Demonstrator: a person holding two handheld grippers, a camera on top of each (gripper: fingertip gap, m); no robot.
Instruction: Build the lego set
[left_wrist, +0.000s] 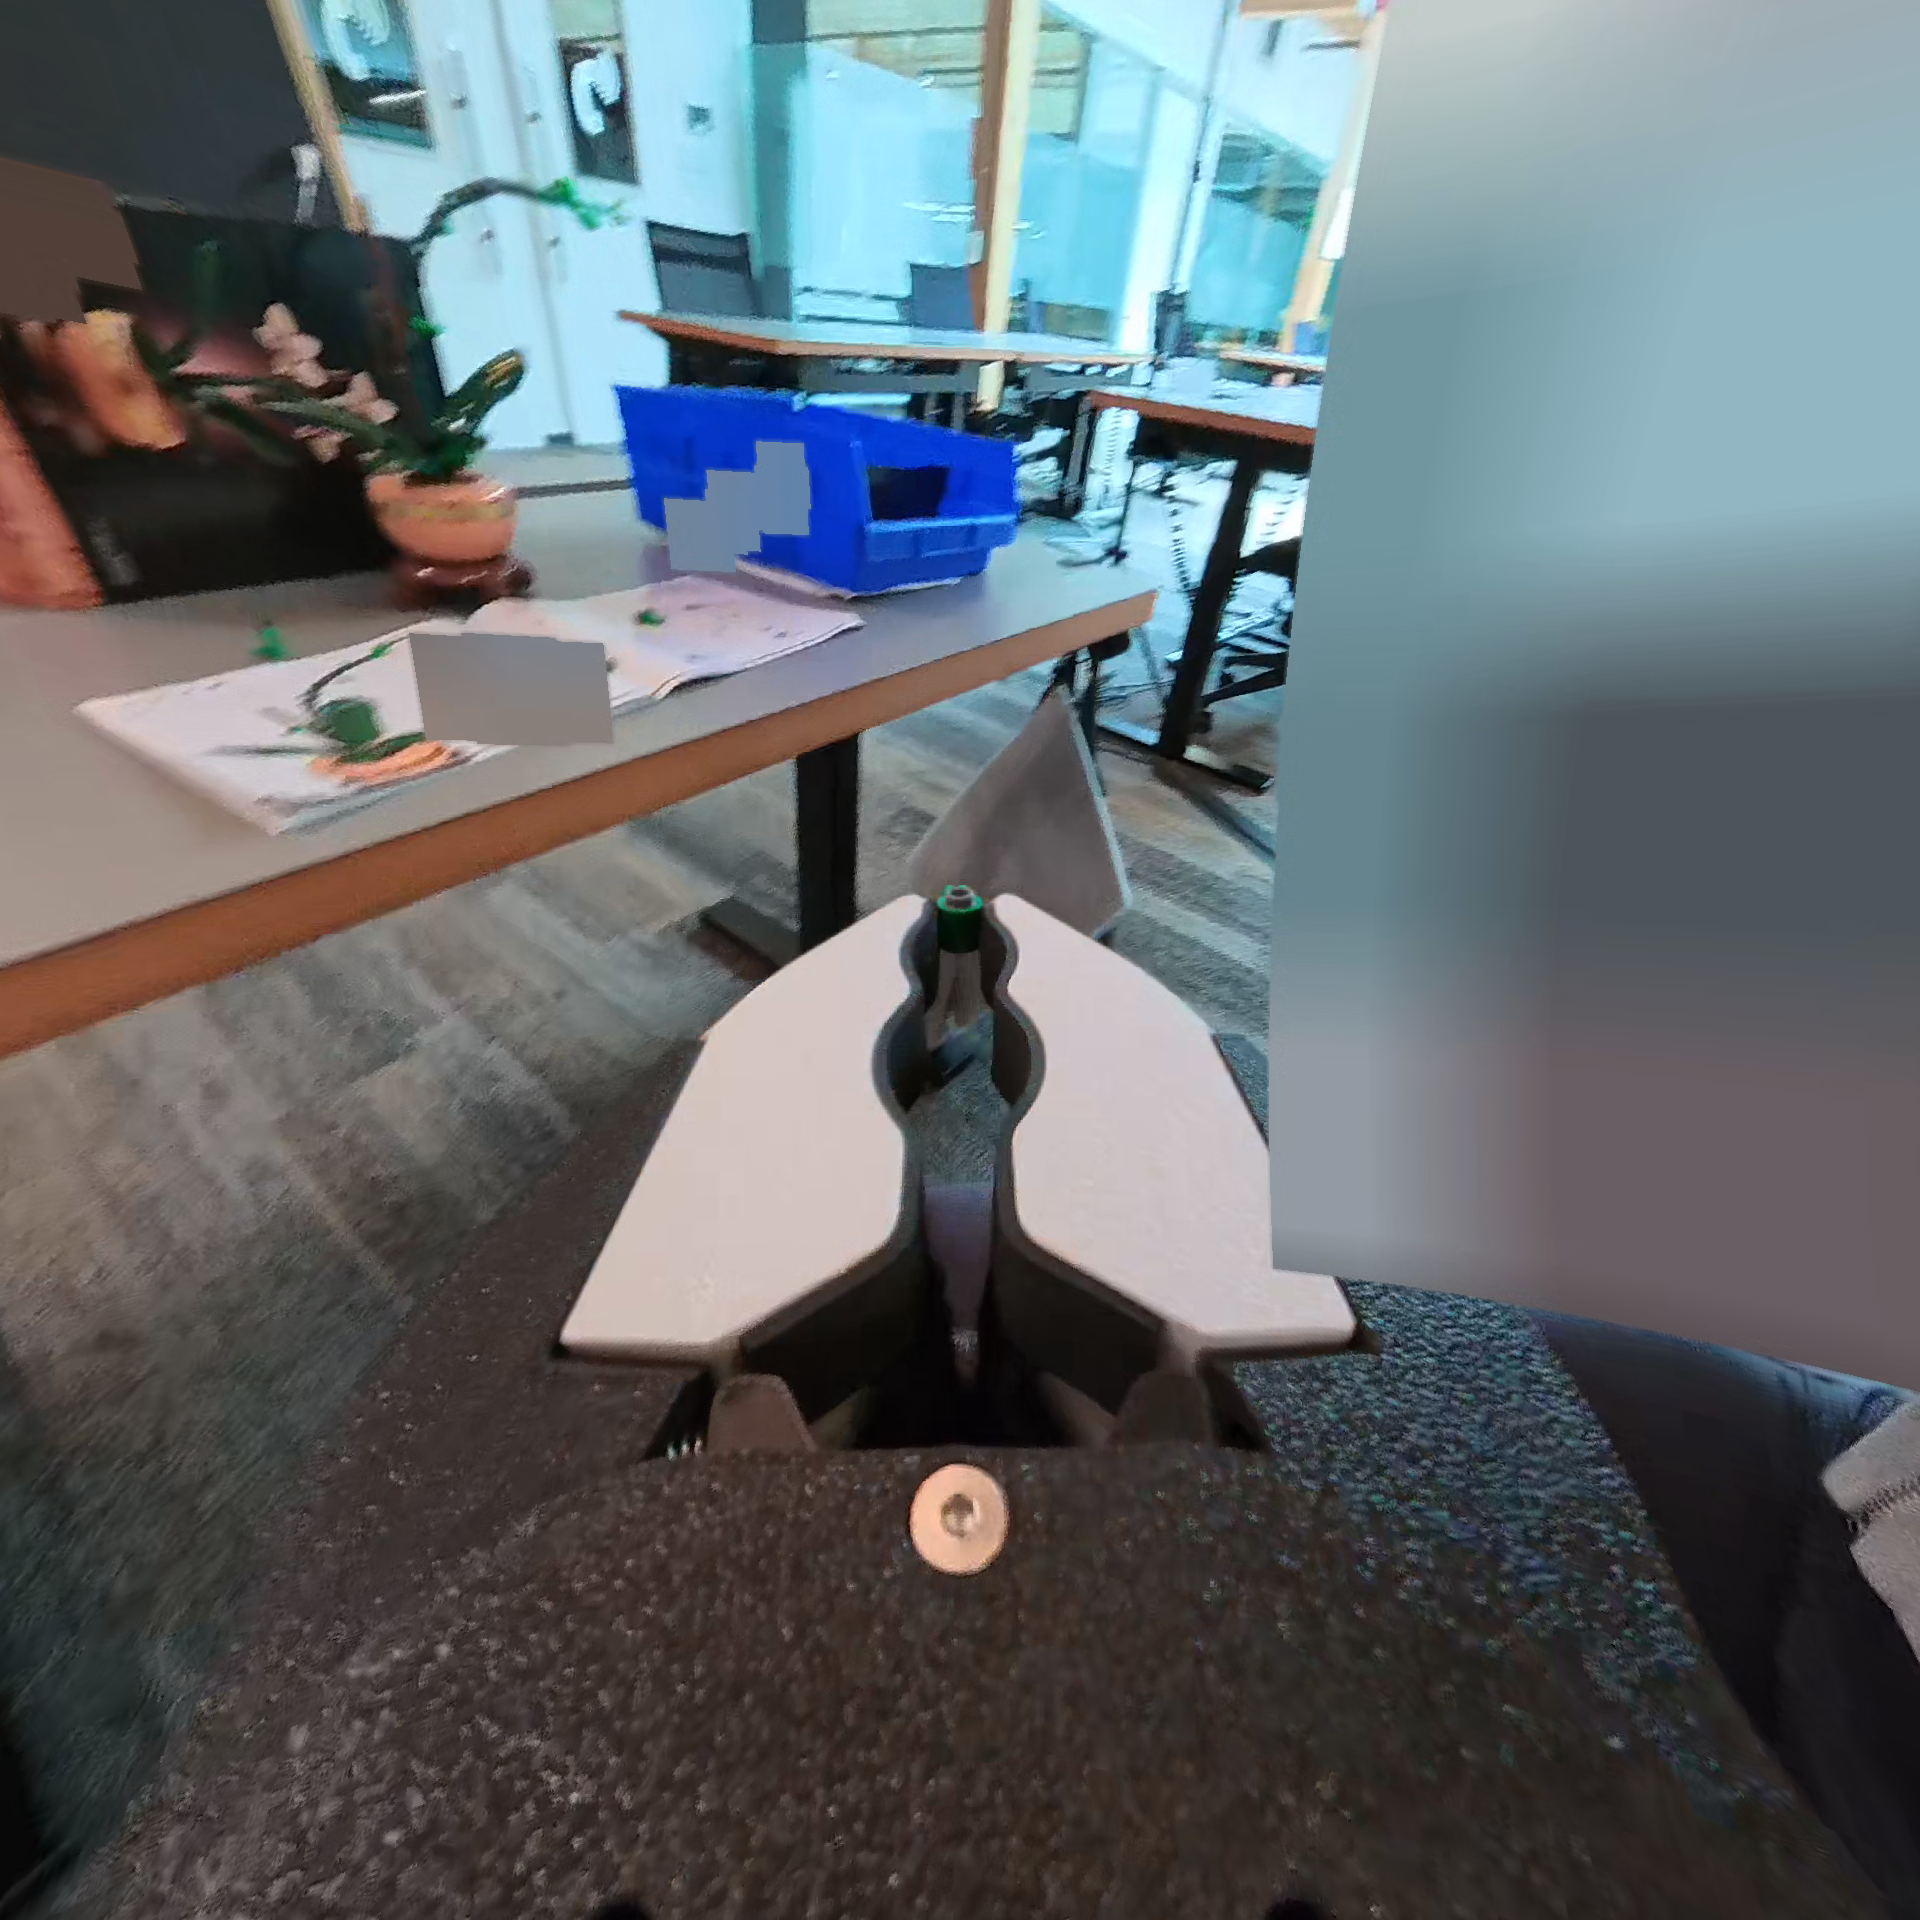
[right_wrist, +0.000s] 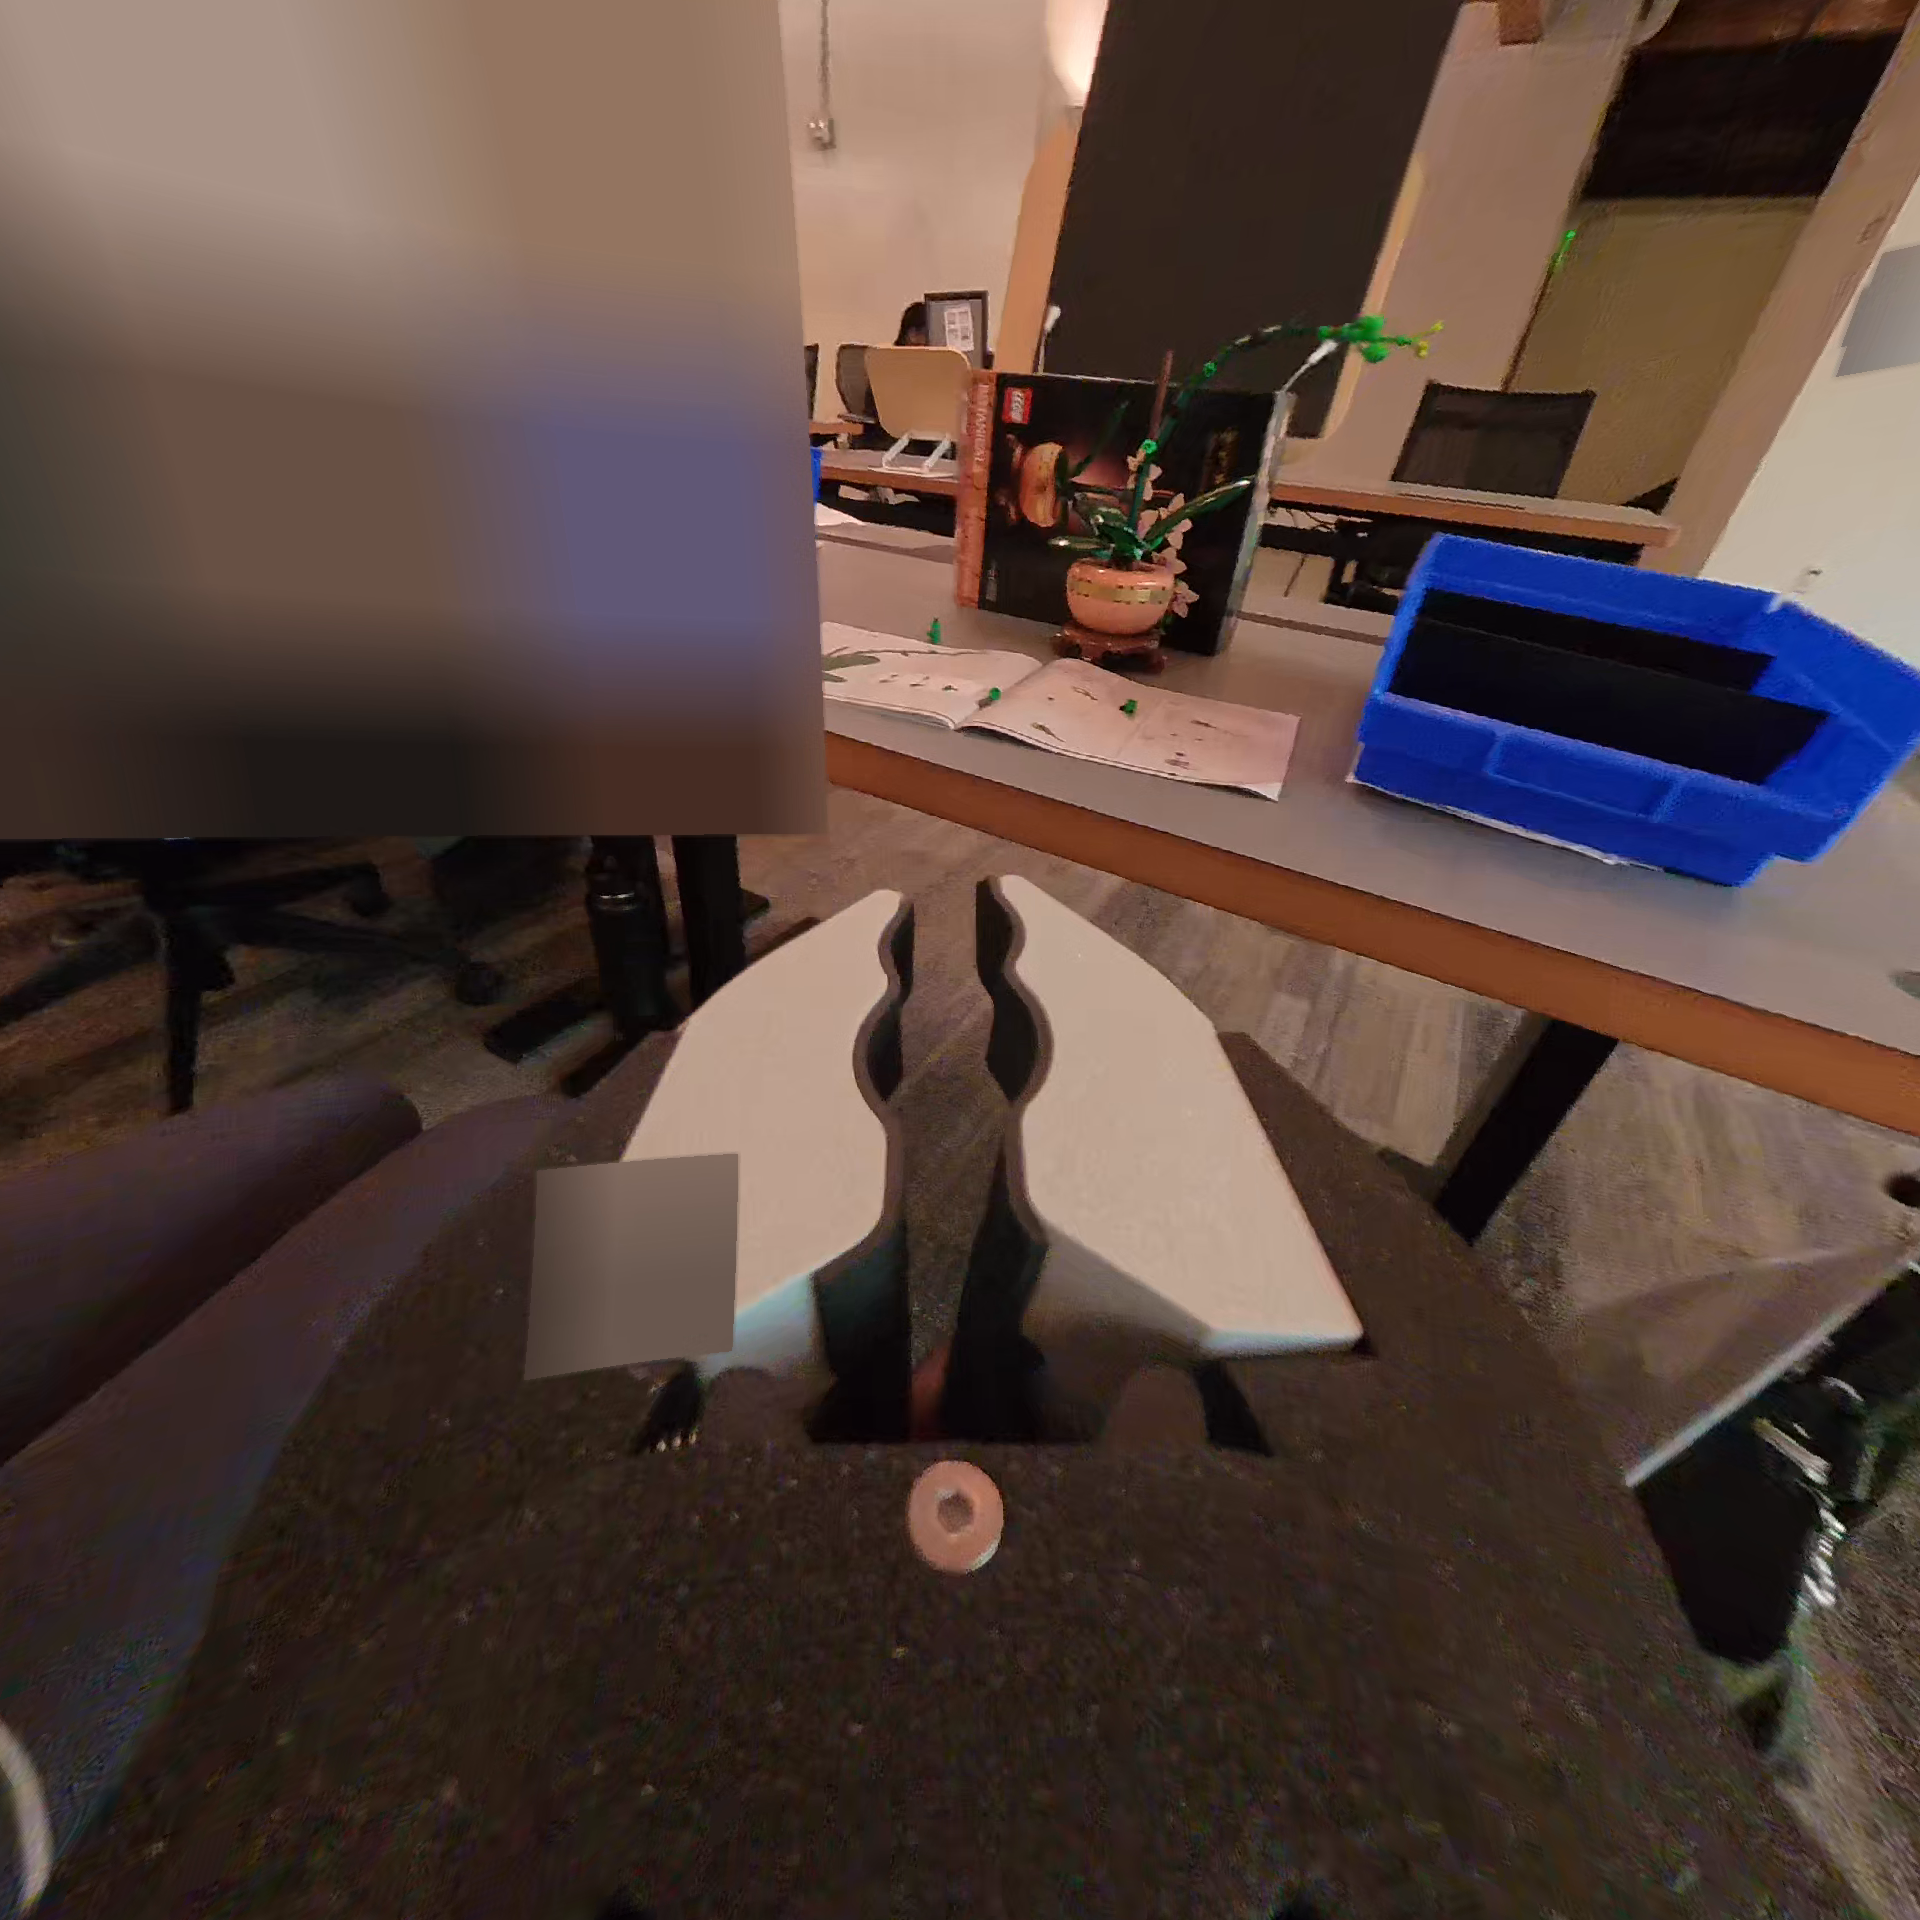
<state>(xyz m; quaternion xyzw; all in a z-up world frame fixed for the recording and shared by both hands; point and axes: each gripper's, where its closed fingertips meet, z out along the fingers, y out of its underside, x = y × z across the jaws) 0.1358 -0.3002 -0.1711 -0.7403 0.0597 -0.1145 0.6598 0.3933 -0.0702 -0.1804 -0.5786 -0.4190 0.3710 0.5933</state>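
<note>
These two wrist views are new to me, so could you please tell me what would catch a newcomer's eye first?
Most striking is the small green cylindrical piece pinched at the tips of the left gripper, held out over the carpet. Beyond it, on the grey table, stand a bright blue bin and a brick-built orchid in a pink pot, with an open instruction booklet in front. The right gripper is open.

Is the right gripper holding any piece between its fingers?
No: the right gripper stands open, and only floor shows between its fingers.

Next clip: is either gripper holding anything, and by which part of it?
The left gripper pinches a small green peg at its fingertips, gripping its sides with the top end poking out. The right gripper is open and holds nothing.
</note>
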